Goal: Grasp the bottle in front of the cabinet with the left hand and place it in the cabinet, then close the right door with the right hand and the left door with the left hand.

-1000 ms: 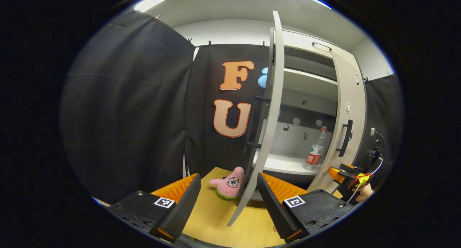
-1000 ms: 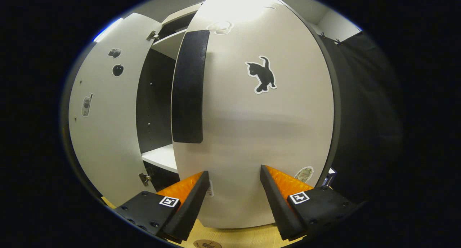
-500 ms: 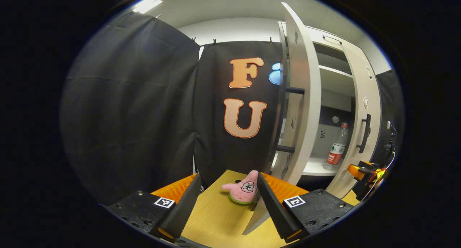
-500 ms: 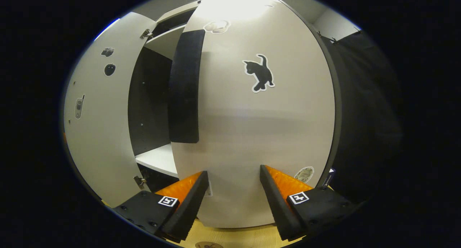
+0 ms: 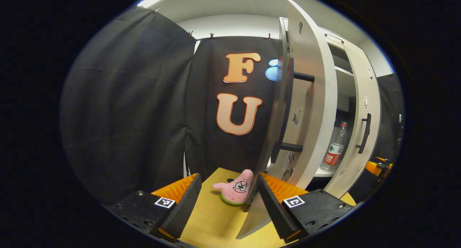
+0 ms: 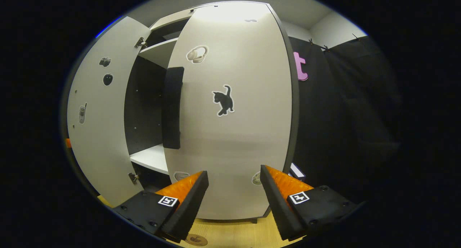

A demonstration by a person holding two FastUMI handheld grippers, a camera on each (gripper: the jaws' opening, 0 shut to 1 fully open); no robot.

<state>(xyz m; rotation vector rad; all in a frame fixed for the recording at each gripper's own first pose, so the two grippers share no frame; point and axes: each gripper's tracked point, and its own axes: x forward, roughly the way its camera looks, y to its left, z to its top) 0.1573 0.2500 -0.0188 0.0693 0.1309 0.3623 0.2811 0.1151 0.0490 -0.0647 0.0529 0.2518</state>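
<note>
Backed off, right gripper (image 6: 234, 176) leaves right door (image 6: 230, 132) nearly shut.

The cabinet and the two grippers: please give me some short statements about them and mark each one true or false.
1. The bottle stands inside the cabinet. True.
2. The left door is fully closed. False: it stands partly open.
3. The right door carries a black cat sticker. True.
4. The left gripper is shut on the pink plush toy. False: its jaws are open and empty.
5. The right gripper holds the bottle. False: it is open, facing the right door.
</note>
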